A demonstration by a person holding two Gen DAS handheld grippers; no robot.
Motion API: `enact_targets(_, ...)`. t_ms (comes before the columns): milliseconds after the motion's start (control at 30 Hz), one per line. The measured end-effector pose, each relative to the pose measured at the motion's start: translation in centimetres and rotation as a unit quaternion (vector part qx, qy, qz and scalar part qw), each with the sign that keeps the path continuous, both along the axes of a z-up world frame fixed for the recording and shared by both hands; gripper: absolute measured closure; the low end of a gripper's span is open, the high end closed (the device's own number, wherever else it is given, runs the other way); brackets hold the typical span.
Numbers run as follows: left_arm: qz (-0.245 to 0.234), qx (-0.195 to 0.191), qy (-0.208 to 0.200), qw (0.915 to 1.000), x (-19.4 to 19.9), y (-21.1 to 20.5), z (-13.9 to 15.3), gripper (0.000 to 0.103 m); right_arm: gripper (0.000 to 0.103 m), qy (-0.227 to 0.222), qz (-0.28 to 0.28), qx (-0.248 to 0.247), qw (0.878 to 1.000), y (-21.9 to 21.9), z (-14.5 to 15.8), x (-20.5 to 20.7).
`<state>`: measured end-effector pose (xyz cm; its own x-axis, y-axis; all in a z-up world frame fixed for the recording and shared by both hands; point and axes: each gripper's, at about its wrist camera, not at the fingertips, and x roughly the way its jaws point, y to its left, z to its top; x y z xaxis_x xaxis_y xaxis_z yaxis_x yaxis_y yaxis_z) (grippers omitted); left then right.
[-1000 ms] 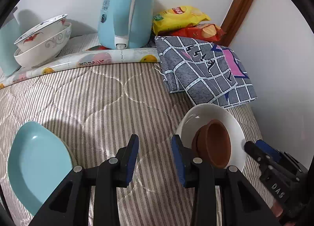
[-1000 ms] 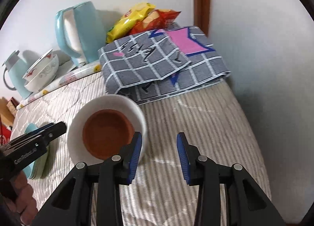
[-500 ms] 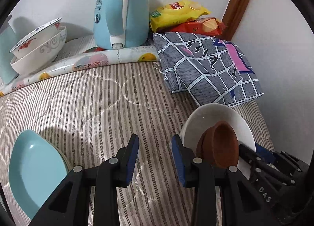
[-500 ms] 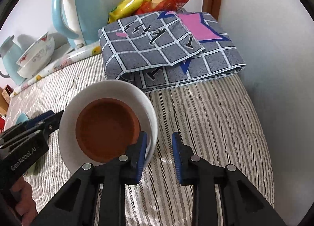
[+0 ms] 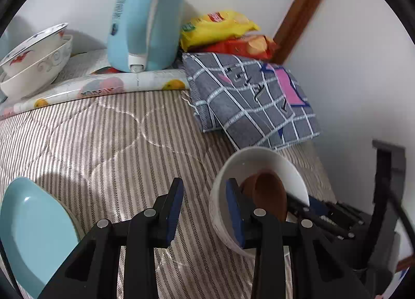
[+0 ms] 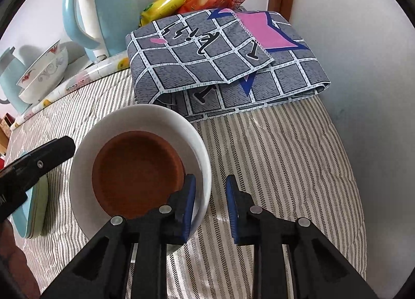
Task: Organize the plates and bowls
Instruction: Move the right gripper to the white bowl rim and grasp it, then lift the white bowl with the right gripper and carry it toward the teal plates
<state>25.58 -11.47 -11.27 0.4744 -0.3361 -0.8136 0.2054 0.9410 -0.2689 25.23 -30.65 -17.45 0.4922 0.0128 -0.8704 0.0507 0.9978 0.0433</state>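
The right tool, jaws just narrowed, straddles the deep white ceramic bowl's rim without pinching yet, readying a lift, while the left tool waits open, empty.

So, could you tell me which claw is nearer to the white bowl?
Right. The right claw straddles the rim of the white bowl, its jaws having just been closing. The left claw hovers just beside it, not touching.

The teal plate is cut off by the frame edge (lower left), and the brown bowl is partly hidden behind a finger.
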Motion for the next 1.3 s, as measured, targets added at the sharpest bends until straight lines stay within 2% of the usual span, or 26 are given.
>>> enact_targets(200,-0.006,0.017,0.027,0.9995,0.3,-1.0,-1.8,0.071,0.080,-0.004,0.003,0.003,1.000,-0.1,-0.1,0.0)
enact_targets(333,-0.010,0.030,0.028,0.9991,0.4,-1.5,-2.6,0.071,0.078,-0.006,0.010,0.000,1.000,-0.1,-0.2,0.0)
enact_targets(500,-0.016,0.050,0.035,0.9980,0.8,-2.1,-3.7,0.067,0.072,-0.002,0.012,-0.002,1.000,-0.2,-0.4,0.4)
enact_targets(667,-0.014,0.047,0.048,0.9977,1.2,-2.1,-4.6,0.065,0.059,-0.001,-0.004,0.007,1.000,-1.1,-0.6,0.5)
enact_targets(833,-0.012,0.030,0.060,0.9977,1.5,-1.8,-5.2,0.063,0.058,-0.002,-0.009,0.007,1.000,-1.4,-0.7,0.6)
enact_targets(933,-0.007,0.025,0.055,0.9981,1.3,-1.8,-5.2,0.064,0.064,-0.007,-0.004,0.008,1.000,-1.3,-0.7,0.5)
enact_targets(1000,-0.009,0.017,0.056,0.9982,1.3,-1.9,-5.2,0.072,0.073,-0.009,0.004,0.010,1.000,-0.9,-0.6,0.5)
enact_targets(1067,-0.014,0.016,0.053,0.9984,1.1,-1.9,-5.0,0.078,0.087,-0.011,0.015,0.015,1.000,-0.3,-0.5,0.5)
enact_targets(1133,-0.026,0.004,0.057,0.9980,1.1,-2.2,-4.8,0.088,0.092,-0.014,0.021,0.007,1.000,0.3,-0.4,0.5)
enact_targets(1300,-0.015,-0.002,0.060,0.9981,0.9,-2.2,-4.8,0.090,0.093,-0.026,0.015,0.011,0.999,0.5,-0.3,0.2)
